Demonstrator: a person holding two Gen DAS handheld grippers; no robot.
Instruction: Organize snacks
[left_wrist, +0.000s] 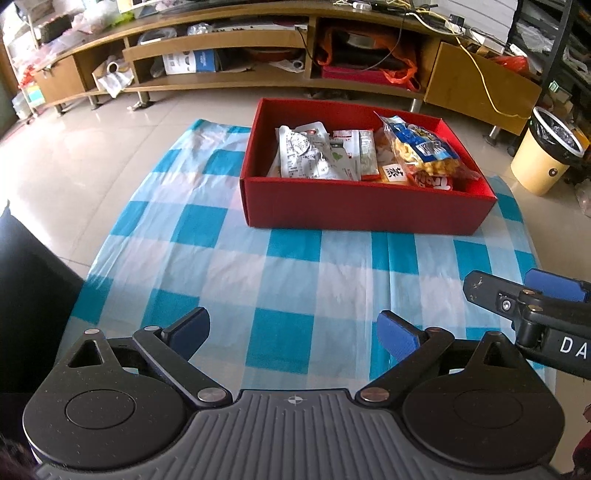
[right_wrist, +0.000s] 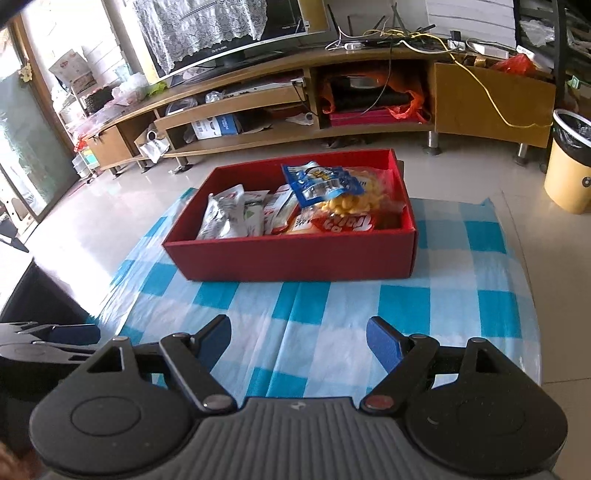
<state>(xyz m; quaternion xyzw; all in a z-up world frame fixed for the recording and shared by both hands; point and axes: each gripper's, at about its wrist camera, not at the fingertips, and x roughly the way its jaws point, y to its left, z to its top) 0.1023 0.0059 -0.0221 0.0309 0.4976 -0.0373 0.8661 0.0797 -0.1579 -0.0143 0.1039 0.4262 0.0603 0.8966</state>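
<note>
Left wrist view: left claw (left_wrist: 293, 334) spread wide, holding nothing, hovering over the blue-checked cloth (left_wrist: 236, 266) on the counter. Ahead, red box (left_wrist: 365, 206) resting on the cloth's far half, well apart from the blue pads (left_wrist: 397, 338). Inside it: silver pouches (left_wrist: 306, 155) on the left, flat packets (left_wrist: 356, 151) in the middle, clear bag of yellow puffs (left_wrist: 419, 144) lying on top at the right. Right claw (left_wrist: 517, 291) seen at the right edge, just beside the left one.

Right wrist view: right claw (right_wrist: 299, 345) likewise wide and bare above the cloth (right_wrist: 332, 325). Box (right_wrist: 295, 258) straight ahead, puffs bag (right_wrist: 332, 188) leaning across a red-lettered packet (right_wrist: 343, 223). Beyond, on the floor, wooden TV stand (right_wrist: 258, 136) and yellow bin (right_wrist: 569, 173).
</note>
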